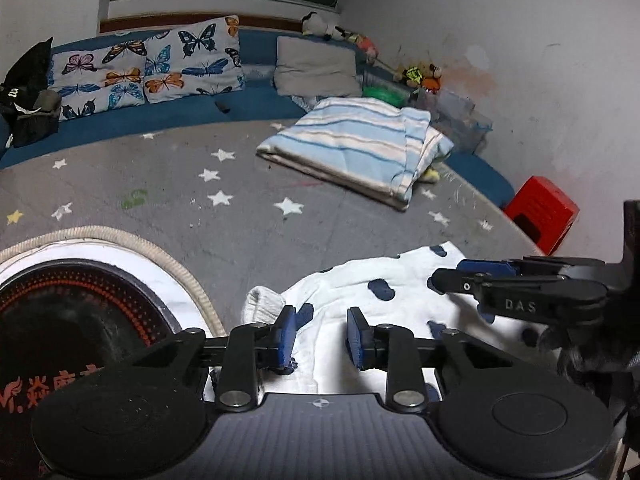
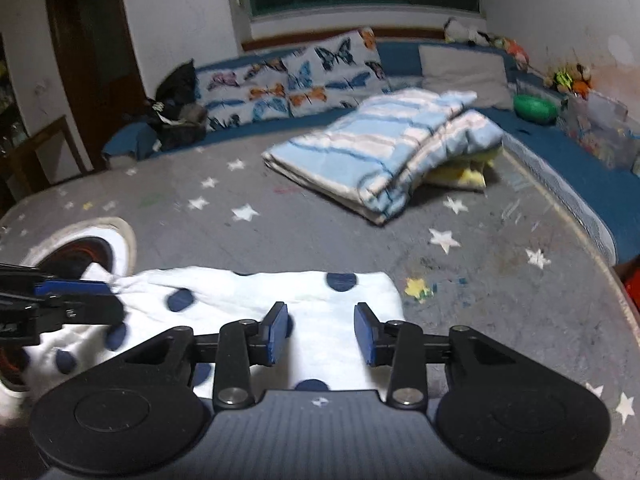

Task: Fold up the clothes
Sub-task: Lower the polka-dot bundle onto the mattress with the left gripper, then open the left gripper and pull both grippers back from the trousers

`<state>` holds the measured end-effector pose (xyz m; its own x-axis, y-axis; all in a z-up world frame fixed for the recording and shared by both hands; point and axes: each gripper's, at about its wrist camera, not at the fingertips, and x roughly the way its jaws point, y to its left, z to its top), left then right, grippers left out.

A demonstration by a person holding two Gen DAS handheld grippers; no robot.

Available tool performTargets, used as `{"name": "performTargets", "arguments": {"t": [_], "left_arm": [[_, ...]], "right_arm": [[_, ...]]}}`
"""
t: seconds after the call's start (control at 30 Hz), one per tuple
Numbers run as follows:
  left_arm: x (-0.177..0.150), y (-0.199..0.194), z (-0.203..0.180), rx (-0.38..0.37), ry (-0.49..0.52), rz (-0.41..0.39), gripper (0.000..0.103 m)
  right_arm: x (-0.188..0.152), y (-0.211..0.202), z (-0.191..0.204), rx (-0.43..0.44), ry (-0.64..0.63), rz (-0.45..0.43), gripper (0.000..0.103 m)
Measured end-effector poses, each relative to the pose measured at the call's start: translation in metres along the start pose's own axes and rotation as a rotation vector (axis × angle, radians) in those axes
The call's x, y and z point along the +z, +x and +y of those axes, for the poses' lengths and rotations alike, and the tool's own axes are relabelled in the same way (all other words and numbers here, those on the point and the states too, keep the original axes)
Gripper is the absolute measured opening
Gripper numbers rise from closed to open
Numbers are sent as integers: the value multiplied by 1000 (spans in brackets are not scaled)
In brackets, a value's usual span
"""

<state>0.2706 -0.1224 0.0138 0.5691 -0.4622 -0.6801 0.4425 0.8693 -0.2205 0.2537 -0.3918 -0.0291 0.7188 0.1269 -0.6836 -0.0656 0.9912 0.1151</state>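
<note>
Left wrist view: left gripper point(image 1: 320, 338) tilted downward over a white garment with dark blue spots point(image 1: 360, 300), jaws parted with a gap between the blue pads point(image 1: 286, 336), nothing pinched, cloth lying below them. Garment spread on a grey mat with white stars point(image 1: 200, 200), its ribbed cuff point(image 1: 262, 304) just left of the left pad. Right gripper point(image 1: 452, 278) reaching in from the right edge, lying sideways across the garment's far side; whether its jaws are parted cannot be told here. Round black and white piece with a rope edge point(image 1: 120, 280) at the left.

Right wrist view: right gripper point(image 2: 321, 334) angled down above the garment point(image 2: 248, 292), jaws apart, pads clear of the cloth. Left gripper point(image 2: 92, 296) entering from the left, over the garment's bunched end. Folded striped blanket point(image 2: 380, 152) well apart, further back on the mat.
</note>
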Motion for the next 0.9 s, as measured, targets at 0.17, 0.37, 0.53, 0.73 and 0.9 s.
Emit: {"name": "performTargets", "arguments": {"t": [0.17, 0.37, 0.53, 0.73, 0.9], "left_arm": [[-1, -2, -2, 8, 8, -7, 30], [-8, -22, -7, 15, 32, -37, 36], [-23, -43, -13, 20, 79, -66, 41], [-46, -55, -20, 41, 139, -77, 42], [-57, -63, -17, 43, 146, -76, 44]], "right_arm": [[-1, -5, 0, -12, -2, -11, 37], [-9, -41, 13, 11, -47, -63, 54], [-35, -74, 33, 30, -104, -81, 55], [-69, -95, 54, 2, -180, -94, 55], [-90, -99, 59, -37, -196, -81, 58]]}}
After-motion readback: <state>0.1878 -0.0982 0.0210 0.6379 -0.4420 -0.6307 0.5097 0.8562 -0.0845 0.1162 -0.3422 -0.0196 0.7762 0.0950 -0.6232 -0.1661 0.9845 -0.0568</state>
